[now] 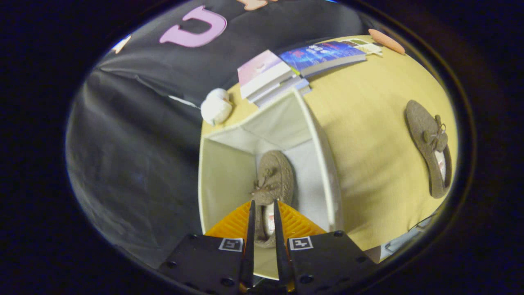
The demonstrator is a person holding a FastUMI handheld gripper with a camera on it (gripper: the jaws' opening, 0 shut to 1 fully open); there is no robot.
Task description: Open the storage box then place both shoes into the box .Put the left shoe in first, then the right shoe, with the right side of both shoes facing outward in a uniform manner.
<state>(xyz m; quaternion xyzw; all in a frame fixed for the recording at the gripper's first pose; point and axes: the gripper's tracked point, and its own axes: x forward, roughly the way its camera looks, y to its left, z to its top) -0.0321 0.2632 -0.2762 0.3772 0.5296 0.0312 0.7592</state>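
A white fabric storage box (pixel 323 155) stands open on the yellow table. Inside it is a brown slipper-like shoe with a bow (pixel 275 176), toe pointing away from me. My gripper (pixel 264 209) reaches down into the box and is shut on that shoe, its fingers (pixel 250 229) pressing the rim at the shoe's heel opening from both sides. The second brown shoe with a bow (pixel 430 147) lies on the table to the right of the box, apart from it.
Beyond the box lies a stack of books (pixel 270 76) with a blue book (pixel 323 55) beside it. A white round object (pixel 216 107) sits at the table's far left corner. An orange oblong object (pixel 386 41) lies at the far right.
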